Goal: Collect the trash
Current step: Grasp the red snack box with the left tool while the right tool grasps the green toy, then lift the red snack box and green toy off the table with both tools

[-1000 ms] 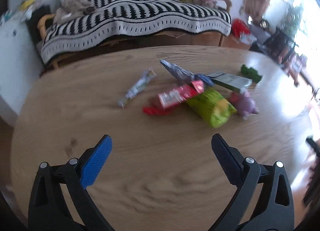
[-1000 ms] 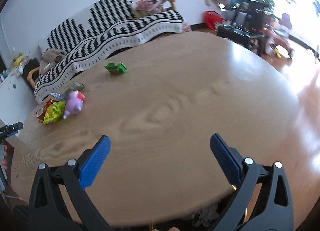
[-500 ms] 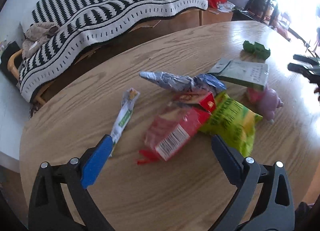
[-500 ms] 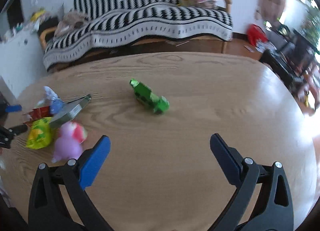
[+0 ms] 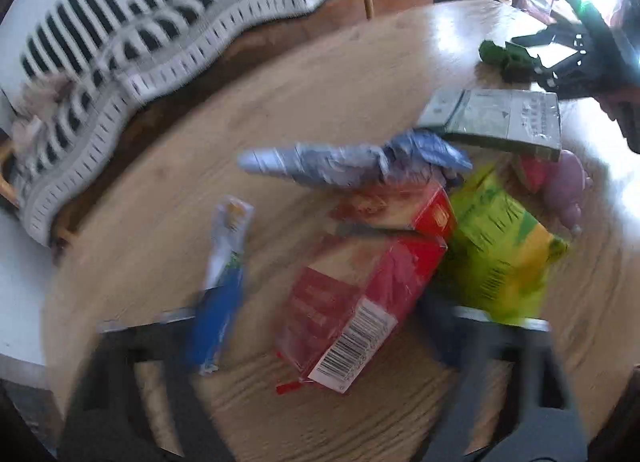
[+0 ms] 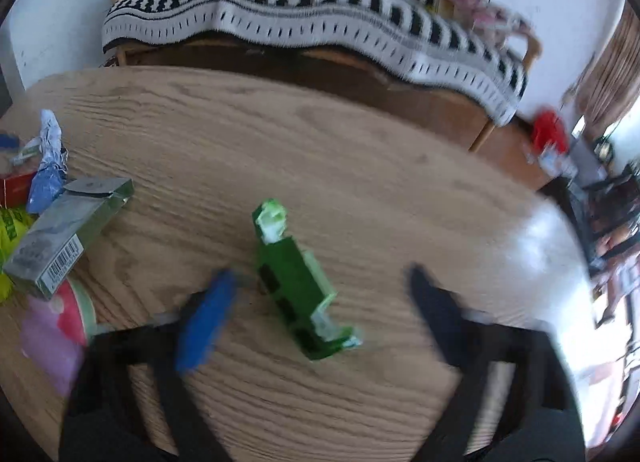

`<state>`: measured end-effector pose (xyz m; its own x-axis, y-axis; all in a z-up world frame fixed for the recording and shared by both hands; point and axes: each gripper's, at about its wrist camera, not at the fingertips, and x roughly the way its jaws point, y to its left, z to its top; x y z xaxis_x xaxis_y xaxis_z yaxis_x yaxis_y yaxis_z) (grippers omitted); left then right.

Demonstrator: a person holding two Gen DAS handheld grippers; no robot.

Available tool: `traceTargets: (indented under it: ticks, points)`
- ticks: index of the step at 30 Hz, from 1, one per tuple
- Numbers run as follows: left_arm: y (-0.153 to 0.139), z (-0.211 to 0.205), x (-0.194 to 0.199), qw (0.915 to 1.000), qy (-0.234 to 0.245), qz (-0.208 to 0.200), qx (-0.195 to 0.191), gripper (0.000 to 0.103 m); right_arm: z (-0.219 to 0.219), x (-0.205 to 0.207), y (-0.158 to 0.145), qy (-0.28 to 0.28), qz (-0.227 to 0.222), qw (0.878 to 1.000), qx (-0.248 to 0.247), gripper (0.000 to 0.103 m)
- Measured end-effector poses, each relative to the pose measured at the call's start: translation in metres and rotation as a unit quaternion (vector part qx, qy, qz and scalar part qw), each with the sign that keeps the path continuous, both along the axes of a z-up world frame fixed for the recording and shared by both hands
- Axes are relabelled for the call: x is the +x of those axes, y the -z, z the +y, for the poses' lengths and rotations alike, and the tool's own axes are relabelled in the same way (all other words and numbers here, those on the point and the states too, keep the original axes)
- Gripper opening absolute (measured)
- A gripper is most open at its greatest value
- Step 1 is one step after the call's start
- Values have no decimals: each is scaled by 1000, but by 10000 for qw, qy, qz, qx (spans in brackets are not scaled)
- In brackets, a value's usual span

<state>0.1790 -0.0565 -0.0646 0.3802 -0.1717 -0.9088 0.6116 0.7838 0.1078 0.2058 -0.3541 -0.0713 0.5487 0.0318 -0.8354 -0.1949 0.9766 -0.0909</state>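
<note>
Red packet [image 5: 356, 302]: lies flat at lower centre of the left wrist view, barcode end nearest, between the closing jaws of the left gripper [image 5: 324, 326]; the pads do not press it yet.
Green box [image 6: 298, 286]: lies alone at the centre of the right wrist view, between the closing jaws of the right gripper [image 6: 320, 314], not yet pinched.
Other trash: a yellow-green bag [image 5: 496, 250], a crumpled silver-blue wrapper [image 5: 348, 164], a thin wrapper [image 5: 228, 246] and a grey carton [image 5: 500, 120] heap around the red packet; a pink toy [image 5: 568, 186] sits at the right.
Table [image 5: 304, 74]: round, wooden, bearing everything.
Why so: each tool seems lined up over one piece, likely to lift two at once.
Change: a second ago both jaws stood wide and far from the litter; now they are narrower and close over it.
</note>
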Motion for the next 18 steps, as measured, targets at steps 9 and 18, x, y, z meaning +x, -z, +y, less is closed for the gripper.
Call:
traceTargets:
  ticks: [9,18]
  points:
    - [-27,18,-6,9971,-273,89,-707,30,-6,-24,-17,228,-178,9994,174,24]
    - [-53,23,-35,9946,-417,48,-944,30,-10,-67,-47,298,-291,9982,420,24]
